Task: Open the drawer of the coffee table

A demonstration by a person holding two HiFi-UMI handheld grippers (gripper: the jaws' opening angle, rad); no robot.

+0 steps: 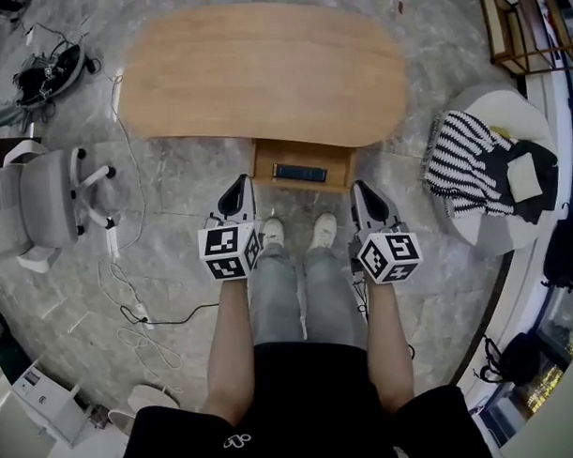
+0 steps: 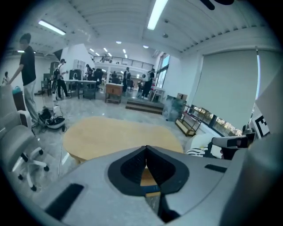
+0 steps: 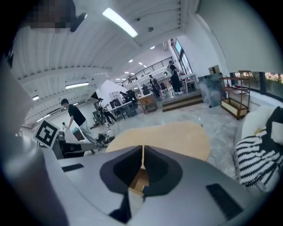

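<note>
Hovering over marble floor [image 1: 173,194]: left gripper [image 1: 238,189], right gripper [image 1: 367,197] clenched, empty; wooden coffee table [image 1: 262,74], drawer [image 1: 301,159] open.

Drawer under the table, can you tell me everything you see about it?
The drawer is a shallow box of light brown wood, like the coffee table above it. It is pulled out from under the table's near edge, toward the person's shoes, so its inside shows. A dark, flat, oblong thing lies in it; what it is cannot be told. The left gripper and right gripper, both shut, are held above it, not touching.
</note>
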